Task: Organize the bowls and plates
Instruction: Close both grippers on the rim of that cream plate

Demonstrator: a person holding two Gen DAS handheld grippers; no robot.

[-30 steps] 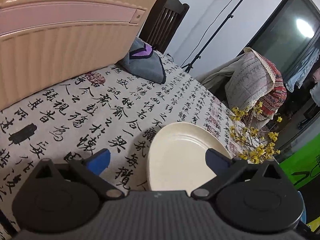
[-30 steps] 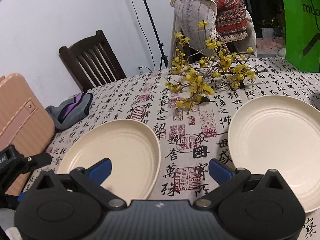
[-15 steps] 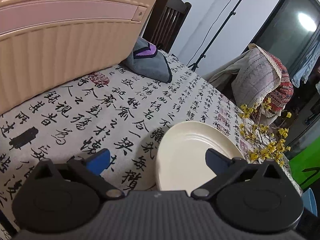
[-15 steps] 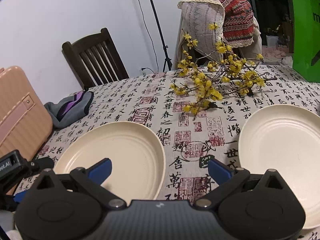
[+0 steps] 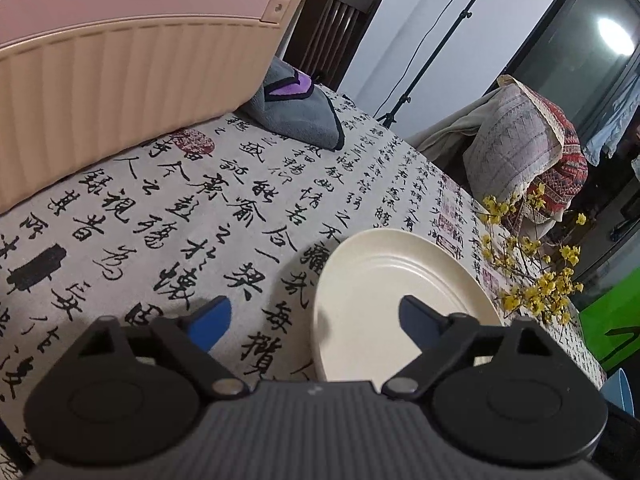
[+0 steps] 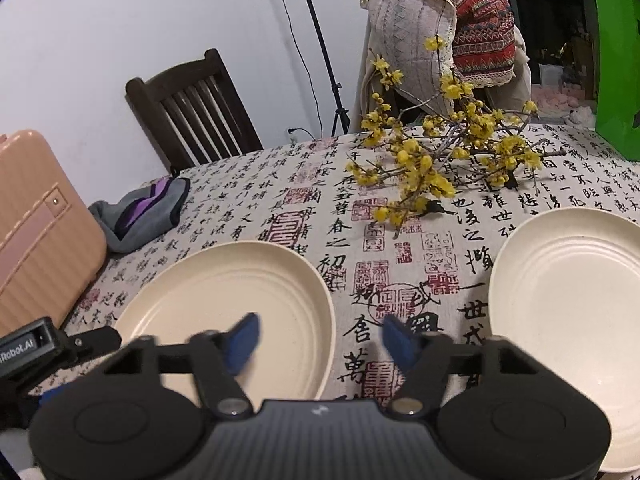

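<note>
1. A round cream ribbed plate (image 6: 224,308) lies flat on the calligraphy-printed tablecloth (image 6: 400,248); a second cream plate (image 6: 568,320) lies flat to its right, well apart.
2. The right gripper (image 6: 320,340) tilts down over the left plate's right rim; its blue-padded jaws are closing, the rim edge lies between them, and no pad presses on it.
3. The left gripper (image 5: 316,320), also tilted down, is closing, still wide, straddling the same plate's left rim without contact.
4. Yellow blossom branches (image 6: 432,160) lie behind the plates; a peach ribbed suitcase (image 5: 120,60) and grey-purple cloth (image 5: 296,116) sit at the left.
</note>
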